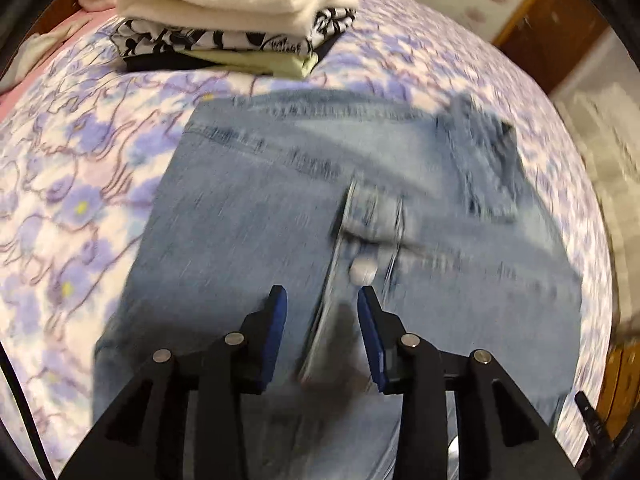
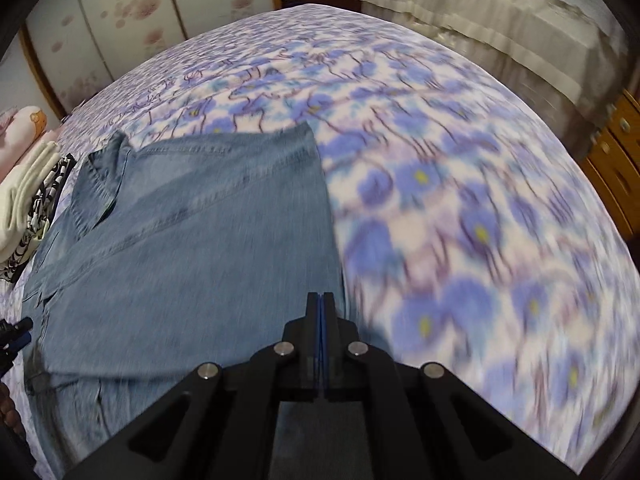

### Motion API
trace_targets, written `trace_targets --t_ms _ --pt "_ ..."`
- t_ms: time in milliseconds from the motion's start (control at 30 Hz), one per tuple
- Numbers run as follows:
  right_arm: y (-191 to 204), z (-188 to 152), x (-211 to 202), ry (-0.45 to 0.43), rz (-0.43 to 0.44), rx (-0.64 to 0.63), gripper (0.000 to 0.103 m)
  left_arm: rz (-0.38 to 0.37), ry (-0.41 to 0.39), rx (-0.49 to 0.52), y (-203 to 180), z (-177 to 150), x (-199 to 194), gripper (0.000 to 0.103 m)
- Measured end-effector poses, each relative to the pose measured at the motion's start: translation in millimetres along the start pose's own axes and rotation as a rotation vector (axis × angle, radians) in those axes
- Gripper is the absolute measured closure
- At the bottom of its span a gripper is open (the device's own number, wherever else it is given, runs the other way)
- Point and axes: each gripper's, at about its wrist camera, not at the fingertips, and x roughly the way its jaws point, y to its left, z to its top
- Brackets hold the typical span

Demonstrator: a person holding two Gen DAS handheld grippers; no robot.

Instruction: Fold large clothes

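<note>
A light blue denim shirt (image 1: pixel 260 208) lies spread on a bed with a blue-flowered sheet (image 1: pixel 60 184). In the left wrist view my left gripper (image 1: pixel 322 300) is open just above the shirt, its blue pads either side of the button placket and a white button (image 1: pixel 362 272). The collar (image 1: pixel 476 160) lies at the upper right. In the right wrist view the shirt (image 2: pixel 192 232) fills the left half. My right gripper (image 2: pixel 320 300) is shut over the shirt's right edge; whether cloth is pinched between its pads is hidden.
A stack of folded clothes (image 1: pixel 236 12) with a white towel on top sits at the bed's far side; it also shows in the right wrist view (image 2: pixel 28 196). A second bed with a beige cover (image 2: pixel 500 28), wooden drawers (image 2: pixel 616 160) and wardrobe doors (image 2: pixel 120 12) surround the bed.
</note>
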Motion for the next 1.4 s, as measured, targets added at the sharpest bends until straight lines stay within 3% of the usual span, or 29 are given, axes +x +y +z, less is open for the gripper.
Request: trace_targets --t_ms 100,200,467,733,833,900,1033,1133,1267,1400 --pt "2 -34 -17 0.029 0.003 0.069 0.1 0.018 0.029 0.036 9 -21 -13 0.067" --pt "12 -70 -35 0.05 0.051 0.112 0.1 0.033 0.042 0.062 20 -47 -30 0.056" --pt "51 -155 -75 0.074 0.158 0.026 0.1 0.042 0.122 0.096 47 -123 -64 0.052" --pt "42 -212 -99 0.231 0.279 0.015 0.099 0.093 0.195 0.11 59 -189 -99 0.045" --pt "31 -223 -110 0.258 0.284 0.019 0.088 0.091 0.204 0.068 66 -207 -114 0.043" --pt "18 -228 -118 0.27 0.293 0.045 0.072 0.098 0.203 0.042 72 -219 -125 0.04" --pt "-12 -235 -125 0.293 0.309 0.118 0.071 0.111 0.214 -0.023 88 -242 -140 0.031" --pt "-40 -238 -128 0.28 0.333 0.236 0.071 0.113 0.224 -0.095 103 -256 -145 0.028" --pt "-77 -239 -127 0.274 0.325 0.376 0.071 0.144 0.228 -0.173 127 -266 -147 0.016" --pt "-109 -236 -116 0.284 0.321 0.483 0.063 0.175 0.25 -0.224 155 -275 -146 0.015"
